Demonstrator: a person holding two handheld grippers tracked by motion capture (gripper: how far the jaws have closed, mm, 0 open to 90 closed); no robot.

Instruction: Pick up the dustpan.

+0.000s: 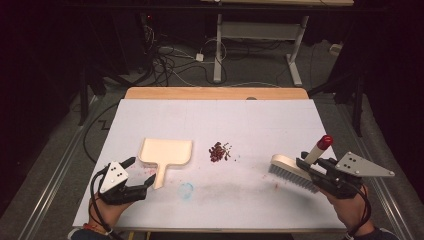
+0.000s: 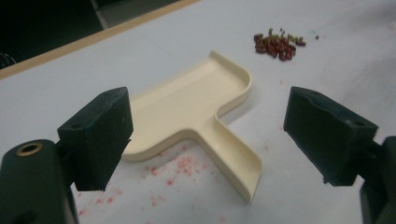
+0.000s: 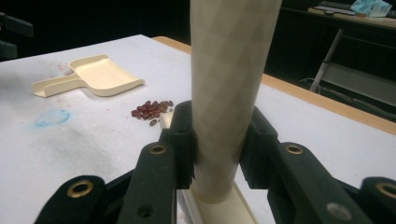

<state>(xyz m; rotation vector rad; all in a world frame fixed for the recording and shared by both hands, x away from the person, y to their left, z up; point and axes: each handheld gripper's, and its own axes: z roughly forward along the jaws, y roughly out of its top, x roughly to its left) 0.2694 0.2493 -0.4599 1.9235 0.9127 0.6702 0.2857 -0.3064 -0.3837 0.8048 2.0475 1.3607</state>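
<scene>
A cream dustpan (image 1: 167, 155) lies left of centre on the white table, its handle pointing toward the near edge. A small pile of red beans (image 1: 219, 151) sits just right of it. My left gripper (image 1: 141, 171) stands open beside the dustpan's handle. In the left gripper view the dustpan (image 2: 196, 98) lies ahead, its handle reaching into the gap between the wide-apart jaws of my left gripper (image 2: 208, 135), untouched. At the right my right gripper (image 1: 309, 167) is shut on the brush handle (image 3: 229, 84), which ends in a red tip (image 1: 325, 141). The brush bristles (image 1: 290, 175) rest on the table.
A blue smear (image 1: 186, 190) and faint red stains mark the table near the front. The table's wooden far edge (image 1: 215, 93) runs across the back. Beyond it stand a desk frame (image 1: 218, 45) and cables on the floor.
</scene>
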